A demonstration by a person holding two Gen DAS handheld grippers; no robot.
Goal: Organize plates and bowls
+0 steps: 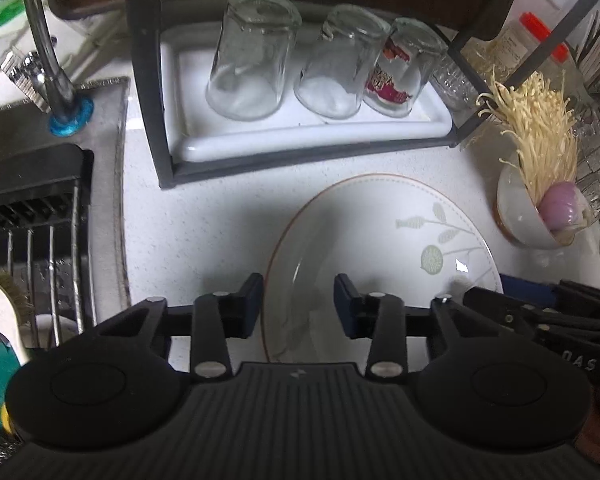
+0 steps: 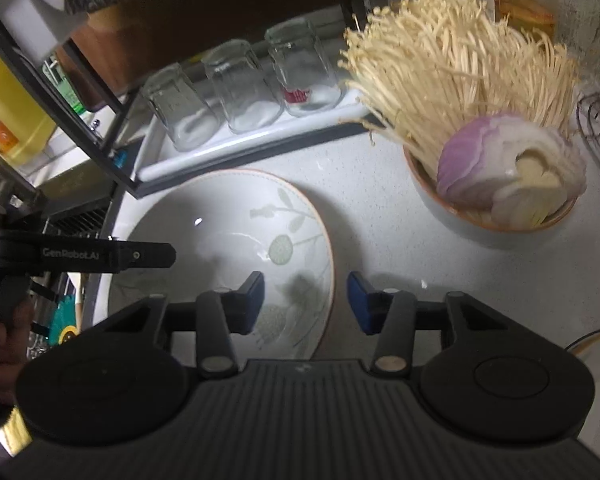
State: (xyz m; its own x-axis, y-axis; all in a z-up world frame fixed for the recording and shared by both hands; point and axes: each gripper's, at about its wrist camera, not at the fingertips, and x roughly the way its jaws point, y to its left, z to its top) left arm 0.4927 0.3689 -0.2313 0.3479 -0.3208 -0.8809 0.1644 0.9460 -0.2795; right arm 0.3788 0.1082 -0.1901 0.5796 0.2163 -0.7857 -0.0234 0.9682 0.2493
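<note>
Left hand-held gripper (image 1: 299,306): jaws parted and straddling the left rim of the plate — the pads stand clear of the rim on both sides, so nothing is grasped.
Right hand-held gripper (image 2: 306,304): jaws parted over the right rim of the same plate, one finger above the inside and one outside the edge; released, no pad pressing on it.
Plate: a wide white ceramic plate with a thin orange rim and pale green leaf print (image 1: 384,240) lies flat on the speckled white surface (image 1: 204,224), directly ahead of and below both hand-held grippers.
Bowl: a white ceramic bowl with an orange rim (image 2: 488,220), holding pale enoki mushrooms (image 2: 456,80) and a cut purple onion (image 2: 500,160), sits ahead and to the right of the right hand-held gripper, apart from the plate.
Glasses: three clear tumblers upside down (image 1: 256,56) on a white tray (image 1: 308,140) in a dark metal rack — beyond the plate, straight ahead of the left hand-held gripper.
Sink side: a chrome tap (image 1: 48,60) stands ahead and to the left of the left hand-held gripper.
Person: a hand (image 2: 0,340) grips the handle of the left tool, seen at the left edge of the right wrist view.
</note>
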